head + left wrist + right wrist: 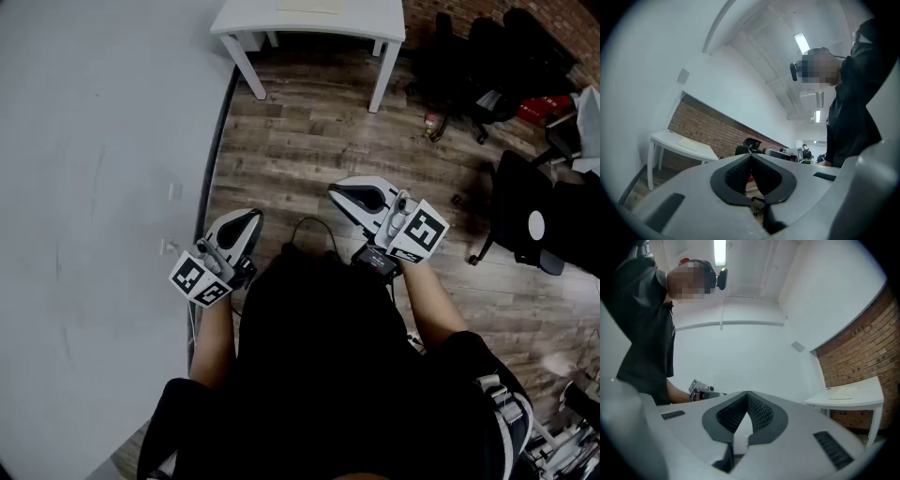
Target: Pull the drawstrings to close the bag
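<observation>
Both grippers were held level in front of the person, over a floor point(309, 141) of grey-brown wooden planks. The left gripper point(251, 216) sat at about 7 o'clock in the head view and the right gripper point(337, 190) at about 4 o'clock. Each was a smooth, rounded white shell with a cube of black-and-white square markers point(200, 278) at its rear.

In the left gripper view the left gripper point(751, 157) had its fingers point(738, 171) pressed together at the tips. They were dark pads with a fine ribbed grid, and nothing lay between them. The right gripper point(748, 394) was likewise closed tip to tip and empty, its fingers point(761, 413) of the same rubbery mesh.

No view showed the bag, so I could not tell where it was.

At 12 o'clock in the head view stood a white desk point(281, 30) with slim, square, splayed legs. Black office chairs point(525, 216) clustered from 1 to 3 o'clock. A plain pale wall point(94, 187) filled the 9 o'clock side, and rough red brick point(862, 348) ran behind the desk. The person's black shirt point(328, 375) filled 6 o'clock.
</observation>
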Tool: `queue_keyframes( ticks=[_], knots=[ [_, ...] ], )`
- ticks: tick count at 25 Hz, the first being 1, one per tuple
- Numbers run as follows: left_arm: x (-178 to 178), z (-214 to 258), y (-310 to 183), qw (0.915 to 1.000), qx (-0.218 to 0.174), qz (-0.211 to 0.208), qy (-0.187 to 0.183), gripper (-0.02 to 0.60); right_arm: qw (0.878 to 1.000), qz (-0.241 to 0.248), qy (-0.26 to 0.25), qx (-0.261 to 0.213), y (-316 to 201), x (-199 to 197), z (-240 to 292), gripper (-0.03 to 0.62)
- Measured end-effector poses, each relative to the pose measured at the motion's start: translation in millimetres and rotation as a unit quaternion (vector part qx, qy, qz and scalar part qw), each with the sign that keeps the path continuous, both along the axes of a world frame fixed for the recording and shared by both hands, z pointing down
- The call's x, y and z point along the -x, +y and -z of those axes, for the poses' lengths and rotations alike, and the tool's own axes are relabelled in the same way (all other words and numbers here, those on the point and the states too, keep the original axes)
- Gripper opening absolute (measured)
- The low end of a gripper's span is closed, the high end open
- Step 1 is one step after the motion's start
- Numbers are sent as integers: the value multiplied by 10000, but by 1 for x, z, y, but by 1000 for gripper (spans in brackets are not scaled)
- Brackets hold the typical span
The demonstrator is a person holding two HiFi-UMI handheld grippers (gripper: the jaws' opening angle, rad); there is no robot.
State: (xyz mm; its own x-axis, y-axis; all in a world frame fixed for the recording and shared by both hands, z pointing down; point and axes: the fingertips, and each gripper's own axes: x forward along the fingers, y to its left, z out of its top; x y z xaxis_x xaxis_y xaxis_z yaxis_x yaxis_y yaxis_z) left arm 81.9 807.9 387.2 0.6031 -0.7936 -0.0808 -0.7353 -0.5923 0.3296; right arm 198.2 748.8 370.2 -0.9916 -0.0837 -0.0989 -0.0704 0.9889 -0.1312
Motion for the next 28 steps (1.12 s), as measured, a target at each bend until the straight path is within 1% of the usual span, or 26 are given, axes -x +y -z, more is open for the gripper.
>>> queue_keyframes(
  ticks=[6, 8, 11, 12, 16, 21, 25, 26, 28],
  knots=[
    [-3, -2, -14, 9997, 2, -170, -194, 17, 10000, -22, 17, -13, -17, 4, -5, 6],
    [-1, -2, -20, 9998, -10, -191, -109, 17, 10000, -26, 51, 9, -20, 5, -8, 6],
    [4, -1, -28, 9995, -57, -232, 197, 17, 9999, -33, 148, 83, -25, 8, -16, 6],
    [6, -2, -32, 9994, -45, -249, 229, 17, 9998, -46, 189, 105, -28, 9, -18, 6],
    [14, -17, -53, 9994, 50, -312, 157, 17, 9990, -198, 385, 129, -51, 18, -30, 6],
    [43, -30, -98, 9989, 68, -387, 263, 17, 9979, -366, 515, 167, -97, 48, -41, 6],
    [80, -30, -150, 9983, 48, -408, 405, 17, 9979, -157, 453, 443, -138, 81, -40, 6],
    [90, -28, -160, 9981, 48, -410, 464, 17, 9977, -117, 470, 472, -144, 89, -40, 6],
    [107, -24, -181, 9972, -1, -446, 593, 17, 9974, 22, 612, 368, -154, 104, -41, 6]
  ],
)
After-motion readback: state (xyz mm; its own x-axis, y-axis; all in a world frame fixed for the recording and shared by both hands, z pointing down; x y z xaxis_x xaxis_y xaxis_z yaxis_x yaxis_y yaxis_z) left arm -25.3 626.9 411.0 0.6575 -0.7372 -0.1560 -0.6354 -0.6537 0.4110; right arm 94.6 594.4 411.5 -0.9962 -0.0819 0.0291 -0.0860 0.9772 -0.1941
